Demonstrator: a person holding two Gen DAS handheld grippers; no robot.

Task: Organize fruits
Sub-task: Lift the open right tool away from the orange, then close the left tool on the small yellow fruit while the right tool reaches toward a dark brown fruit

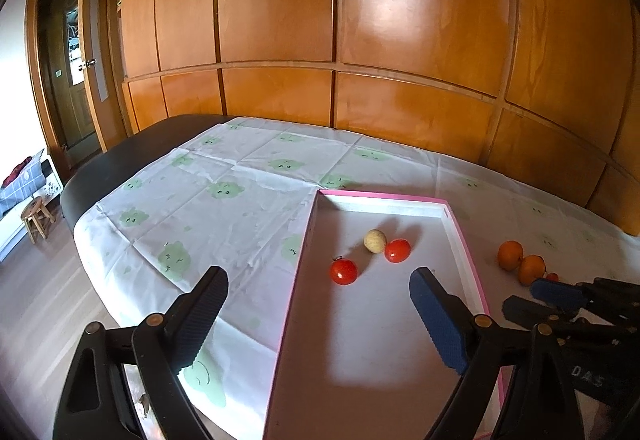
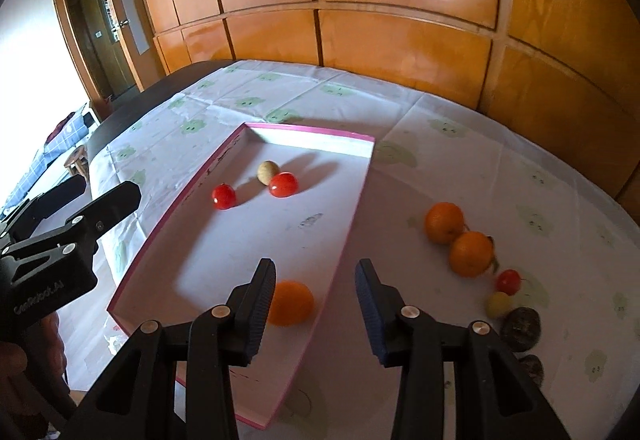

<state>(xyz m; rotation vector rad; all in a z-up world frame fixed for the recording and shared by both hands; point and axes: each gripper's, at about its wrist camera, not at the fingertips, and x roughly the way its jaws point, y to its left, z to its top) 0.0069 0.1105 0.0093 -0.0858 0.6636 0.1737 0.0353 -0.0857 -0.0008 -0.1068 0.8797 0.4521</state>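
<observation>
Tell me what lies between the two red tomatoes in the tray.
Bare tray floor between the left tomato and right tomato; the pale round fruit sits just behind, in both views.

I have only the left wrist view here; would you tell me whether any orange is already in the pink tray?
Observer: Yes, one orange lies near the pink tray's near end, beside the right gripper.
Operator: Is that gripper holding it?
Observer: No, the orange lies apart from its empty fingers.
Operator: What remains outside beyond the two oranges?
Observer: A cherry tomato, a pale round fruit and a dark round one.
</observation>
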